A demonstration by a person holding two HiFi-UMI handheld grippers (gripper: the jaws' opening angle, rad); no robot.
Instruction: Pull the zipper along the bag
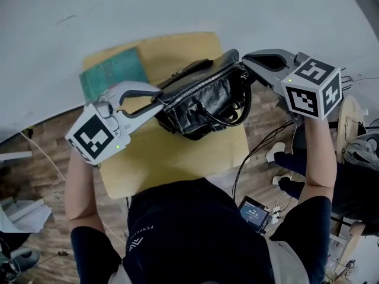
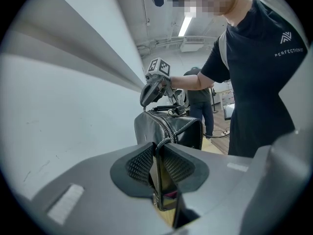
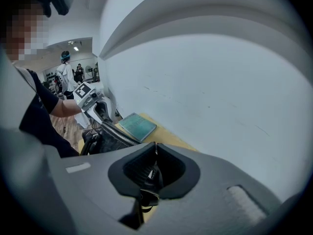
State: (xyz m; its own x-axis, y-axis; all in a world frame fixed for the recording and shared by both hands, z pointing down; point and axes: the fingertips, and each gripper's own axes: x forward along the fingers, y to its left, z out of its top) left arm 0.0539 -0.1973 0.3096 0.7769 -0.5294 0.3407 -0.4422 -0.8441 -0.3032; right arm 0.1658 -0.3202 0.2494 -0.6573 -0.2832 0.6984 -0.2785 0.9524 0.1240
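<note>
Two ends of the black bag [image 1: 204, 99], lying toward 12 o'clock on the desk [image 1: 172, 158], are being held: my left hand-held gripper [image 1: 159, 104] is clamping its 8 o'clock end, and my right hand-held gripper [image 1: 247, 61] is pinching the zipper pull [image 3: 149, 173] at 2 o'clock.

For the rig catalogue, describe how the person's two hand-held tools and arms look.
The left tool and right tool are light grey moulded shells tapering to two curved jaws lined with black ribbed pads. Each carries a white cube printed with black square markers and a small green light. The person wears a dark short-sleeved shirt; the forearms are bare.
</note>
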